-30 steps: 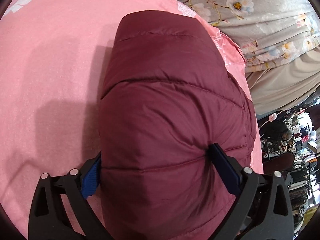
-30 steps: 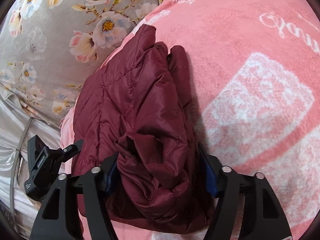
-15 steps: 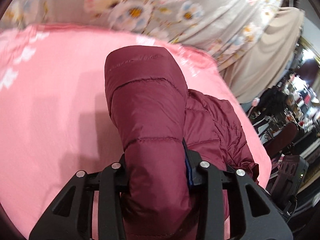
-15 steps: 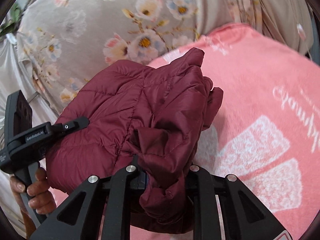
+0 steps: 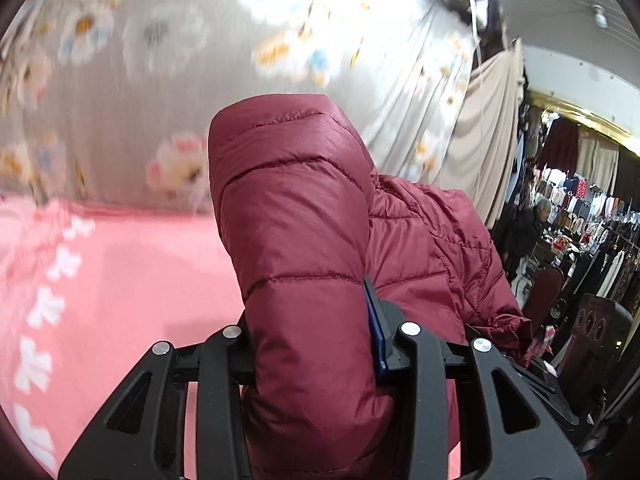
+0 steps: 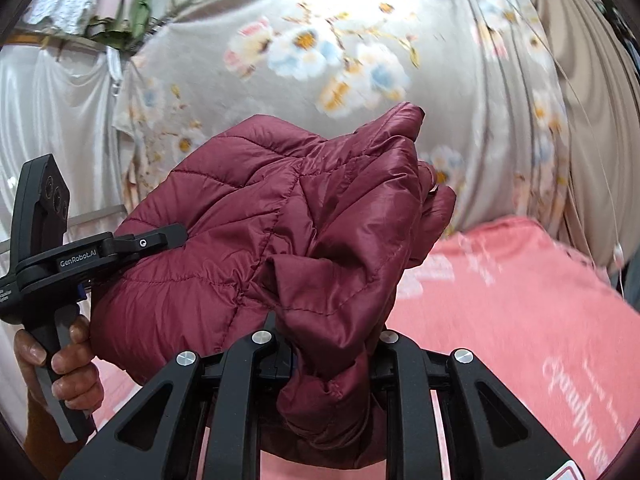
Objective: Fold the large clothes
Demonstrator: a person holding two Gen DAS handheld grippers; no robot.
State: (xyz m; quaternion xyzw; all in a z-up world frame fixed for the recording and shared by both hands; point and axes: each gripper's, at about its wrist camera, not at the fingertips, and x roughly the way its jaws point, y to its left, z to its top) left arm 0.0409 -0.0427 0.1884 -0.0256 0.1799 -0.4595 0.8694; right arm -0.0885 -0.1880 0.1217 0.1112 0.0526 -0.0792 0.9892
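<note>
The maroon puffer jacket (image 6: 256,240) is a compact folded bundle, now up off the pink blanket (image 6: 520,304) and hanging between my two tools. A second ago it lay flat on the blanket with both tools spread wide around its ends; since then both have pinched in and lifted, and the views have swung up to the floral curtain (image 6: 320,52). I read that as the folding itself being done, and what remains is carrying the bundle to wherever it should rest.

My left tool (image 5: 308,344) is narrowed down hard on a quilted panel of the jacket (image 5: 296,216), the blue pad pressed into the fabric. My right tool (image 6: 324,340) is likewise clamped on a bunched wad of the jacket's other end. In the right view I can see the left tool (image 6: 156,242) from the side, biting the bundle's edge, with the hand (image 6: 60,364) on its grip.

For room: the blanket below is open on both sides. The curtain hangs close behind, so I'd avoid pushing forward. Loose corners at the top right of the bundle could unfold if I swing it.
</note>
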